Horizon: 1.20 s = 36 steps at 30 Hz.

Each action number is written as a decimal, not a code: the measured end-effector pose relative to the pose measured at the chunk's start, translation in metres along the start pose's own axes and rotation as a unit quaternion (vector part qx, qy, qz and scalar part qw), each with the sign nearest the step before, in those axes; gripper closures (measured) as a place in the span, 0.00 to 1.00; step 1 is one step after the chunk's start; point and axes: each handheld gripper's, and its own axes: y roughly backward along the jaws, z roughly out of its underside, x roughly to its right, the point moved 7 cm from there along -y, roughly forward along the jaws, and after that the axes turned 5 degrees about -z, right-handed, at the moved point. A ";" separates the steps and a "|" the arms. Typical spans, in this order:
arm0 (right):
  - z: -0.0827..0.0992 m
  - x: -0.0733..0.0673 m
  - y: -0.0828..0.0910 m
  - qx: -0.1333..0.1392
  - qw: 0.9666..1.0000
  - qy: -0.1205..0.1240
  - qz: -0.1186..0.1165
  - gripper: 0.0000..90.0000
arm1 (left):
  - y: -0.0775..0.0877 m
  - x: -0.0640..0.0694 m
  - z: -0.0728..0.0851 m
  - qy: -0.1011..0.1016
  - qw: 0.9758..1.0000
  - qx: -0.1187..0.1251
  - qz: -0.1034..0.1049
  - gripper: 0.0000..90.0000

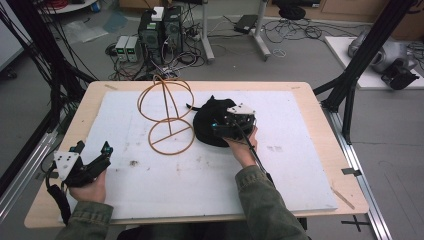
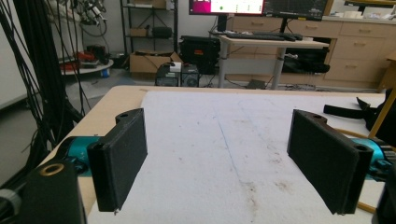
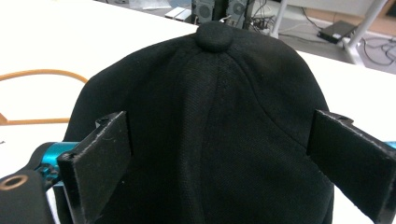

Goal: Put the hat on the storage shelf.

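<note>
Both tongs stand spread wide with nothing between the pads. Your left gripper (image 1: 92, 161) rests at the near left edge of the white foam board (image 1: 300, 180), idle, its flat black pads (image 2: 122, 156) looking out over bare, lightly stained foam. Your right gripper (image 1: 234, 124) is set low over the black cap (image 1: 205, 125), which lies near the middle of the board, just right of the wire stand (image 1: 167, 115). In the right gripper view the cap (image 3: 210, 121) sits between the parted jaws, crown toward you, its covered top button (image 3: 214, 36) at the far end; whether either pad touches the cloth, you cannot tell.

Expect the cap to be light and soft. Its woven twill panels should give and fold under a squeeze, so a pinch on the crown would likely gather loose cloth and let the cap sag. Judge the stiffer parts as better holds: a raised seam, the edge band, or the brim if you can reach it. The strap end pokes out at the far side.

Beyond, the stand is thin, stiff, orange-tan wire bent into hoops over a ringed base. It looks easy to knock over.
</note>
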 end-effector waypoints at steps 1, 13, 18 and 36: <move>0.000 0.000 0.000 -0.003 1.000 -0.001 -0.001 0.12 | 0.000 0.000 0.000 0.001 1.000 0.001 -0.001 0.23; 0.002 -0.005 0.001 -0.021 0.999 -0.034 -0.026 0.62 | -0.001 -0.001 0.001 0.014 1.000 -0.005 0.006 0.27; 0.000 -0.005 0.004 -0.017 0.999 -0.048 -0.018 0.93 | -0.001 -0.002 0.001 0.012 1.000 -0.006 0.005 0.27; -0.009 0.001 0.019 0.020 0.998 -0.058 0.005 0.97 | -0.001 0.000 0.002 0.007 1.000 -0.008 0.008 0.25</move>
